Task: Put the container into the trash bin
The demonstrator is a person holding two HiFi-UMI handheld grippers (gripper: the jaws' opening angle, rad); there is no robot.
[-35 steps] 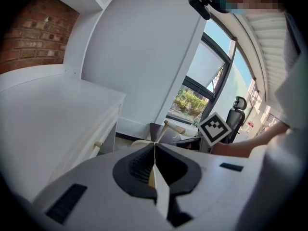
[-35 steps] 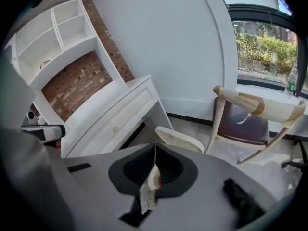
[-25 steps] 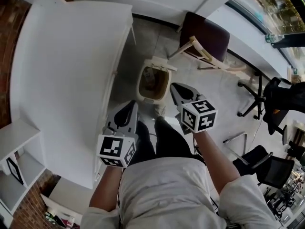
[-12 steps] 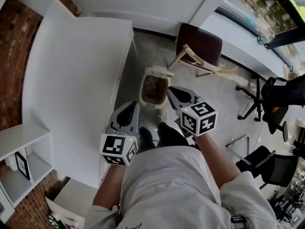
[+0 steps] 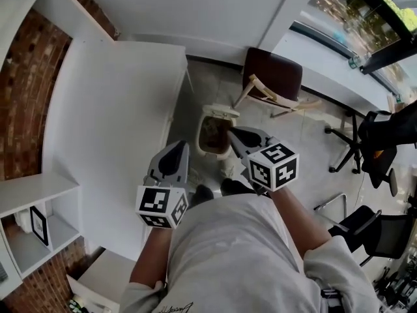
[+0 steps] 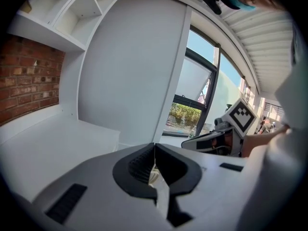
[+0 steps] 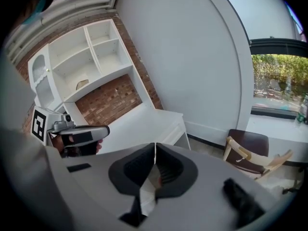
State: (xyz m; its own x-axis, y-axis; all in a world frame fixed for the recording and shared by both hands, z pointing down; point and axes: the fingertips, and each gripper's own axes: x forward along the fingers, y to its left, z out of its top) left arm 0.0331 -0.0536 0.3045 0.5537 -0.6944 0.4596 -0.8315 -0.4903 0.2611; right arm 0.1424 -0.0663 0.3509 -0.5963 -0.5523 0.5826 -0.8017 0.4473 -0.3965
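A white trash bin (image 5: 210, 113) with its lid tipped back stands on the floor beside the table's corner. It holds brownish contents, and I cannot make out a separate container in it. My left gripper (image 5: 179, 144) hangs over the table's edge, jaws shut on nothing. My right gripper (image 5: 232, 132) is raised in front of the bin's near right rim, also shut and empty. In the left gripper view the jaws (image 6: 154, 149) meet with nothing between them; the same holds in the right gripper view (image 7: 155, 149).
A white table (image 5: 111, 129) fills the left, with white shelves (image 5: 32, 220) and a brick wall beyond. A dark-seated wooden chair (image 5: 277, 74) stands behind the bin. Black office chairs (image 5: 371, 135) are at the right. The person's legs and shoes (image 5: 228, 181) are below the bin.
The bin has slid up and right in the head view and looks smaller. Both grippers stay shut and empty; the right one's tip now overlaps the bin's rim.
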